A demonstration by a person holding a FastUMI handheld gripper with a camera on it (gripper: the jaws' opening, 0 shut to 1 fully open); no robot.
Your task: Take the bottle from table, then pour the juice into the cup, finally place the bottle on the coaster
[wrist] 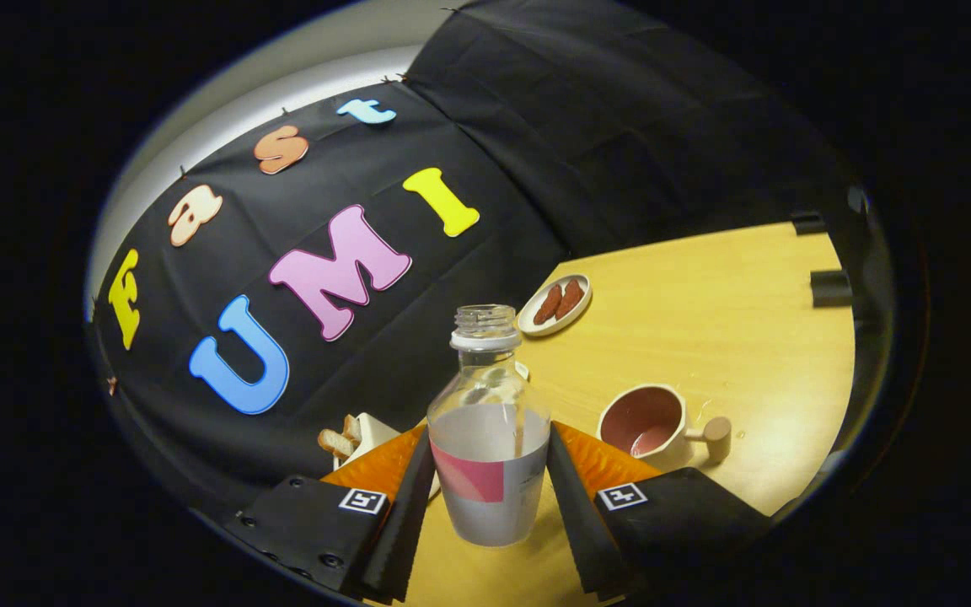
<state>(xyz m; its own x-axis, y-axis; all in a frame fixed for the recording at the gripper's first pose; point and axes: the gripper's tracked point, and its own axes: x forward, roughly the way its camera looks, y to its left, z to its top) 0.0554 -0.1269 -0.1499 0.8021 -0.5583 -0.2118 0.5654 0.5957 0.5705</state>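
A clear uncapped bottle (488,430) with a pale label stands between my two fingers, and my gripper (488,485) is shut on the bottle's labelled lower body. The view is tilted, so the table (730,312) slopes. To the right of the fingers sits a cream cup (652,421) with a pinkish inside and a stubby handle; a little pink liquid lies at its bottom. The bottle's upper part looks see-through, and I cannot tell how much liquid is inside.
Beyond the bottle a small white plate (555,304) carries two brown pieces. A white dish with bread slices (351,438) peeks out behind the left finger. Two dark clips (829,287) sit at the table's far edge. Black cloth walls the booth.
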